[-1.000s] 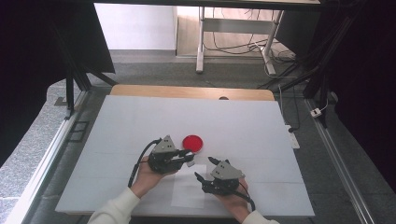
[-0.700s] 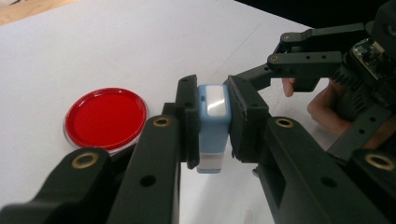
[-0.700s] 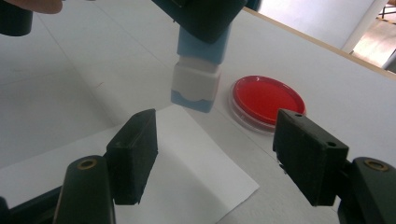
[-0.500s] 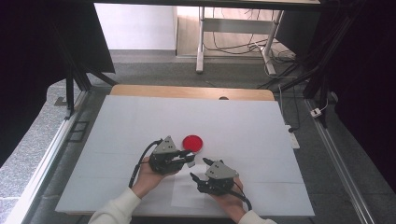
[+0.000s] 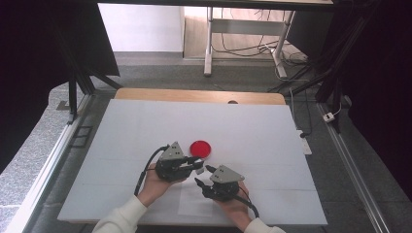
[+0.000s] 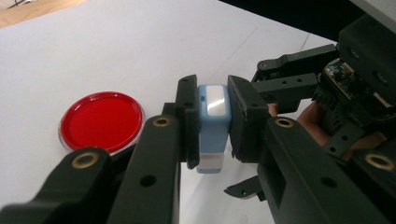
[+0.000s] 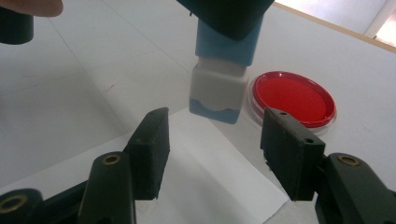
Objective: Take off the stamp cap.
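A broad white table [image 5: 145, 126] takes up the middle of the high view, with a strip of bare wood along its far edge. A sheet of white paper [image 5: 194, 201] lies flat on it near the bottom centre of that frame, between the person's two hands; in the right gripper view its corner spreads out under the jaws.

The left gripper [image 5: 196, 161] sits just left of centre in the high view, held in the person's left hand [image 5: 155, 182]. Its jaws are closed tight on a small blue and white stamp [image 6: 212, 126], which stands upright between the pads in the middle of the left gripper view, clear of the table.

The right gripper [image 5: 204, 175] is just below and to the right of it, nearly touching. Its jaws have just been closing and now stand about half apart with nothing between them; in the right gripper view the stamp hangs beyond them, above the paper's edge.

A round red dish [image 5: 200, 148] rests on the table just beyond the left gripper, right beside the stamp.
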Demonstrator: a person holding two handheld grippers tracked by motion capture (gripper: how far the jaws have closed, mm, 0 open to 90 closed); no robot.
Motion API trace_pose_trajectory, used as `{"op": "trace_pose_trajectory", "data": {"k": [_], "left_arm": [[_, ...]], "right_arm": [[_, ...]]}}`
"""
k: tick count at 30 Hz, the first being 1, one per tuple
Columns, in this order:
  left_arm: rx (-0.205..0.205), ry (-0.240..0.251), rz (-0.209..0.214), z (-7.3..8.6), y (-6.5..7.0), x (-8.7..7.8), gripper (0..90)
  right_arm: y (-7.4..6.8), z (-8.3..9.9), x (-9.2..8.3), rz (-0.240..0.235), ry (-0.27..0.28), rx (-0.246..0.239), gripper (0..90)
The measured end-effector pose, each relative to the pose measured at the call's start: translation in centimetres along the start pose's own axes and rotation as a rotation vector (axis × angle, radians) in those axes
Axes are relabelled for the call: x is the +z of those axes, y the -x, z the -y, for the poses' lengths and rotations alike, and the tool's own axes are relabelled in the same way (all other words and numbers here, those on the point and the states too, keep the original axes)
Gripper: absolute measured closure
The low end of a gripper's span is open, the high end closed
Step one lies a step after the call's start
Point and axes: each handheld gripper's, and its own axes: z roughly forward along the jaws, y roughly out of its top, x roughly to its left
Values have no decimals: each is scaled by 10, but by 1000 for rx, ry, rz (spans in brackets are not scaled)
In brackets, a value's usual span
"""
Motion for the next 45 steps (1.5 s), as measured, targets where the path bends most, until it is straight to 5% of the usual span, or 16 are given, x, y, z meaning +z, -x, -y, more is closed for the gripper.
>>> {"op": "trace_pose_trajectory", "data": {"k": [45], "left_arm": [[5, 6, -2, 0, 1, 0, 747]], "right_arm": [[-1, -5, 12, 5, -7, 25, 618]]}}
